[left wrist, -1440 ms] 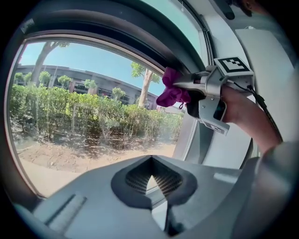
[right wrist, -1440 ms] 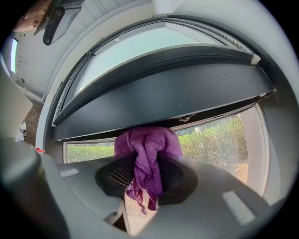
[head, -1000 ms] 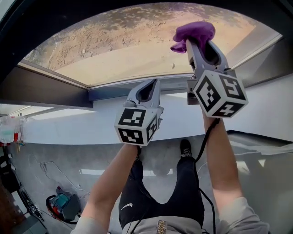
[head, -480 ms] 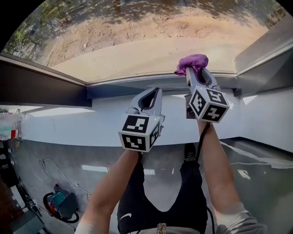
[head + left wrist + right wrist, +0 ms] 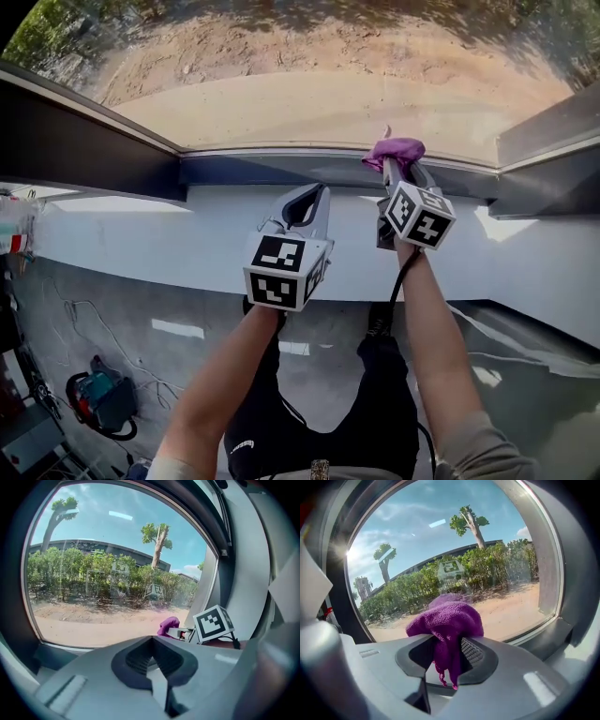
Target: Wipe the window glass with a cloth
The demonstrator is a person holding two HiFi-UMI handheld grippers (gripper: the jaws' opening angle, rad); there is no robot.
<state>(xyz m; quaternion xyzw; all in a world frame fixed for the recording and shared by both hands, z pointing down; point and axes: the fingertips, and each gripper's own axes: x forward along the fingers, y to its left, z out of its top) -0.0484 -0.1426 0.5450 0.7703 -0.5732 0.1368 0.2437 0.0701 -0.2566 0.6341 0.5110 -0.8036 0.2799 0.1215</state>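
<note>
Bunched purple cloth (image 5: 446, 620) pinched in right gripper (image 5: 449, 660) against window glass (image 5: 487, 555).

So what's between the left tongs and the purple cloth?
Nothing: the head view shows only bare white sill and dark window frame between the left tongs and the purple cloth in the right tongs.

The grey floor (image 5: 178, 309) carries a teal-and-red machine (image 5: 98, 403) and the person's dark shoe (image 5: 377, 322).

The head camera looked steeply down at the window glass (image 5: 328, 103) beyond both arms. Each gripper camera faced that glass from close behind its jaws.
</note>
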